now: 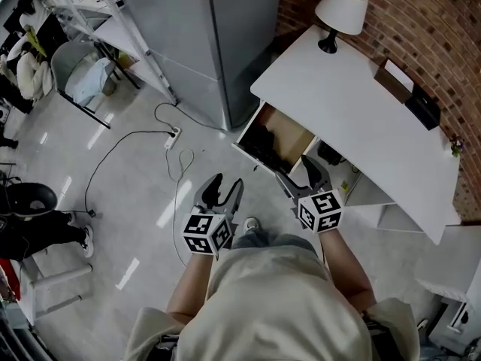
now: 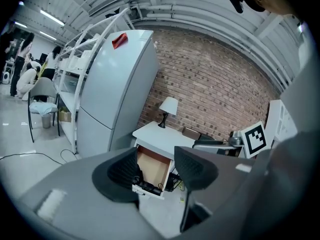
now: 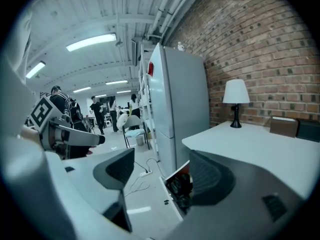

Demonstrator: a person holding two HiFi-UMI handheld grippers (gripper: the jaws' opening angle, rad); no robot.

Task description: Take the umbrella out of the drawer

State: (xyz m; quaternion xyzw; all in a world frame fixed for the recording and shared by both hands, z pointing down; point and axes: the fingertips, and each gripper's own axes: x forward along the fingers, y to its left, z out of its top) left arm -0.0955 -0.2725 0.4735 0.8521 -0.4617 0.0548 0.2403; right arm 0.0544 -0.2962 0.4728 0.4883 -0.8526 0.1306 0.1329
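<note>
The dark umbrella (image 1: 261, 146) lies in the white table's (image 1: 353, 111) open drawer (image 1: 291, 132), just ahead of the right tool (image 1: 297, 173), farther from the left tool (image 1: 225, 185); both gape empty.

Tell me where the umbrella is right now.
In the head view, mid-frame, the dark umbrella lies in the open drawer under the white desk, at the end nearest the grey fridge.

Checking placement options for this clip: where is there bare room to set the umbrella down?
The white desk is bare between the lamp and the boxes by the brick wall. The floor between the open drawer and the cable is free too. The drawer itself is crowded with dark items.
</note>
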